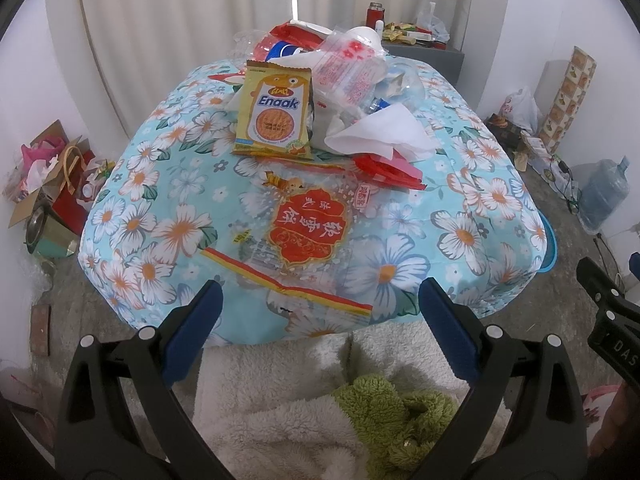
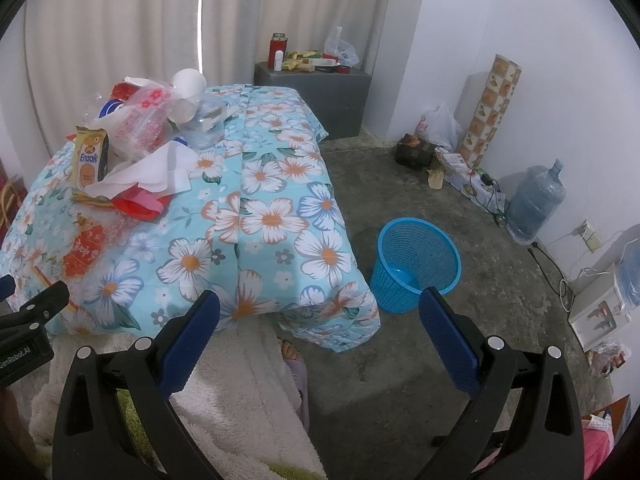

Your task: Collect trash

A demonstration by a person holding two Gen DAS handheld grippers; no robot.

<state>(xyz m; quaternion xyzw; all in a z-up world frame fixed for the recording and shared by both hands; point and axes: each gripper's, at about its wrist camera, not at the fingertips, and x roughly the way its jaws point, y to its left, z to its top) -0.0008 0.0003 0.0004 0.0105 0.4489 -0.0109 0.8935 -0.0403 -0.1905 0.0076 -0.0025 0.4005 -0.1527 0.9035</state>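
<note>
Nothing has been picked up yet: this looks like the opening step, with both tools held back at the near edge of the table and the trash untouched. The left gripper (image 1: 320,312) has its blue-padded jaws spread wide and empty, aimed across the flowered tablecloth (image 1: 460,236) at the litter. The right gripper (image 2: 320,316) is just as wide and empty, and it faces the floor past the table's right edge, where the blue mesh wastebasket (image 2: 416,268) stands upright, apparently with nothing in it.

The trash lies in a heap toward the far edge of the table. A yellow snack packet (image 1: 276,110) leans against its front, printed "Enaak" in blue, with a smaller red logo above that I cannot read. Beside it are crumpled white tissue (image 1: 384,132) and a red wrapper (image 1: 388,170). Nearest the left gripper, flat on the cloth, lies a clear plastic bag (image 1: 296,232) with a red medallion of Chinese characters — upside down from here, and not legible to me.

The likely next move is for the left gripper to go forward and down onto that flat bag. Thin film offers no raised edge, so the jaws would need to pinch up a fold without catching the cloth — then it goes across to the basket.
</note>
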